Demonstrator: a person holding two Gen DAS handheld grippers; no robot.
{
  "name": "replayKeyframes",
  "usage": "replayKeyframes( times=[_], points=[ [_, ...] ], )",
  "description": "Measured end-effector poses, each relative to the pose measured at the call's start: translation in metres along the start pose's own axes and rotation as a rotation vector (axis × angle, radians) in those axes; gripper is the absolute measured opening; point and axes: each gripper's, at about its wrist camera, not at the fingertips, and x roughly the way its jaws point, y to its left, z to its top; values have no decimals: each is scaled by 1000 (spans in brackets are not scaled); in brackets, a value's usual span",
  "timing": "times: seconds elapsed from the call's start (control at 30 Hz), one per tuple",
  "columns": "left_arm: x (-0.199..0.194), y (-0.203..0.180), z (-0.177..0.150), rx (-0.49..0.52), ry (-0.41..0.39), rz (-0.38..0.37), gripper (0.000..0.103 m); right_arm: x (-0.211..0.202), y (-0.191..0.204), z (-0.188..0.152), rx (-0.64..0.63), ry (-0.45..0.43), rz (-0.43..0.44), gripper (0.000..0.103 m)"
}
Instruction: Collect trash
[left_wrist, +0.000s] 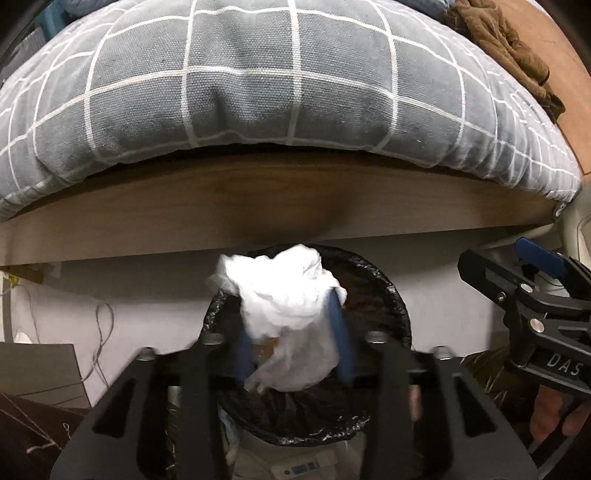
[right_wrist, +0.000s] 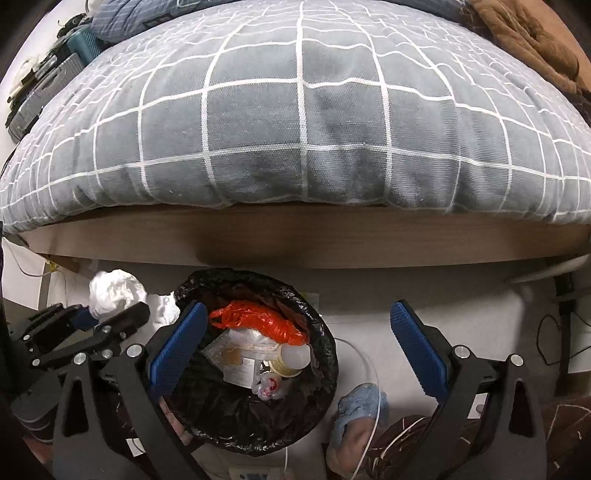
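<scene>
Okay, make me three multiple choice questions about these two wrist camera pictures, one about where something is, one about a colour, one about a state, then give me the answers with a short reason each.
1. Where is the crumpled white paper wad?
A. Between the left gripper's blue pads, above the bin
B. On the bed cover
C. Between the right gripper's pads

2. What colour is the crinkled plastic bag lying on top of the rubbish?
A. Green
B. Orange-red
C. Yellow

3. How does the right gripper stand?
A. Shut on a bottle
B. Shut on a cloth
C. Open, holding nothing

Answers:
1 A: the left gripper has the wad between its pads, over the round black-lined trash bin.
2 B: the bag shows orange-red in the right wrist view.
3 C: its pads stand wide apart with nothing between them, only the bin and floor below.
</scene>
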Motion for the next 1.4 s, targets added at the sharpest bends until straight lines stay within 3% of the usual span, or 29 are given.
replayKeyframes(
  times=[0.07, 0.17, 0.4, 0.67, 1.0, 1.13, 1.4],
  points=[
    [2, -1, -1, 4, -3, 10, 54, 3, 1, -1, -3, 1, -2, 95],
    [3, -1, -1, 6, -7, 22, 72, 5, 1, -1, -4, -1, -8, 95],
    [-9, -2, 4, 10, -43, 53, 95, -3, -4, 2, 3, -33, -16, 95],
    [-51, 3, 12, 0, -140, 84, 97, -36, -5, 14, -12, -116, -3, 95],
    [-150, 0, 19, -11, -312, 53, 97, -125, 8, 17, -55, -280, -7, 95],
    [-192, -1, 9, -25, -388, 52, 97, -163, 12, 8, -46, -339, -10, 95],
    [-235, -12, -21, -23, -442, 49, 97, -213, 13, -19, -31, -397, -13, 95]
  ],
)
